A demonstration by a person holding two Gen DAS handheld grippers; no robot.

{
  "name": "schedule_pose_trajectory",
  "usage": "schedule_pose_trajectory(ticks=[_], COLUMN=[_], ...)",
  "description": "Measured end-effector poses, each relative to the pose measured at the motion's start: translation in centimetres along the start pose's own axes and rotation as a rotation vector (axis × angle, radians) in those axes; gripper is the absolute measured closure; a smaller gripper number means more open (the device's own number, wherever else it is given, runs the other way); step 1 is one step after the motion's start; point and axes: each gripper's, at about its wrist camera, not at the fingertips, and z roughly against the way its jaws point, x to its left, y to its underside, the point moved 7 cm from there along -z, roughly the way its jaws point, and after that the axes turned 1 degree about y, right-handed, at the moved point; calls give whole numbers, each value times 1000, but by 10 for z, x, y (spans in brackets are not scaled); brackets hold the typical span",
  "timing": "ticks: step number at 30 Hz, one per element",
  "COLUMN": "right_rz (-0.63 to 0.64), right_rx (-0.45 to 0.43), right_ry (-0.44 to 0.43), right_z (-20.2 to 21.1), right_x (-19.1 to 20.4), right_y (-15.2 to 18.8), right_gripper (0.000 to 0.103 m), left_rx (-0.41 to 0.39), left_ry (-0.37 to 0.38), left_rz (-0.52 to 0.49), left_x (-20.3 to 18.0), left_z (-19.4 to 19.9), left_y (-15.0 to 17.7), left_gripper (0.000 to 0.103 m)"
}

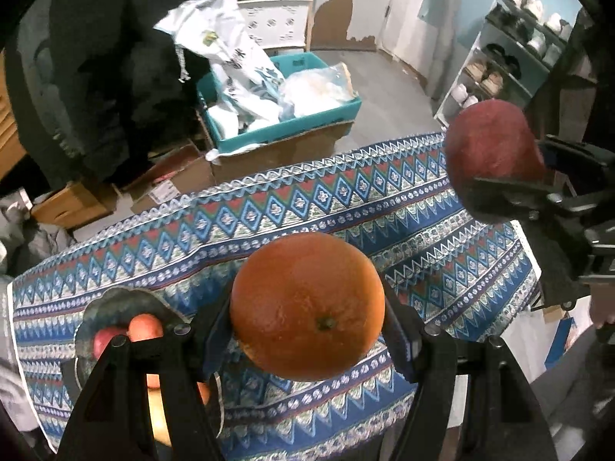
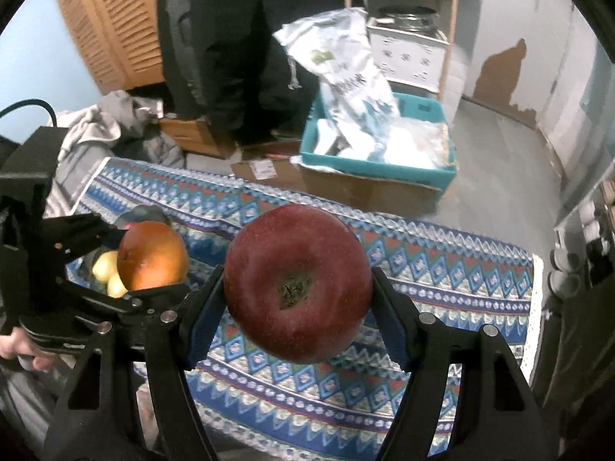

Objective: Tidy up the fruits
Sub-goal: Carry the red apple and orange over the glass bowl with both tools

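Gripping: left gripper [image 1: 307, 326] fingers pinch the orange [image 1: 307, 307] across its middle; firm, heavy, pebbled peel.
Apple [image 2: 296, 284]: right gripper [image 2: 296, 307] fingers clamp its waxy, bruisable sides.

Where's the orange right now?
The orange is clamped in the left gripper, held above the patterned tablecloth; in the right wrist view it sits left of the red apple.

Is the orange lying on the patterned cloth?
No, the orange is clamped in the left tool, above the cloth.
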Motion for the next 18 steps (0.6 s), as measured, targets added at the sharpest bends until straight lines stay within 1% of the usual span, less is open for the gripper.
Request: schedule_pose_trajectory(ticks=[5, 8, 18], right_rz=[38, 58, 115], right_rx=[-7, 2, 30], right_ry=[-18, -32, -55], right_z=[-2, -6, -27], right_x=[28, 43, 84], right_y=[-7, -10, -15], right_gripper=[31, 31, 31], left_rx=[-19, -24, -16], left_ry=[3, 0, -29], left_rz=[16, 26, 140], left_x=[21, 36, 98], left_z=[25, 32, 36], left_y=[13, 21, 53], left_gripper=[33, 33, 33])
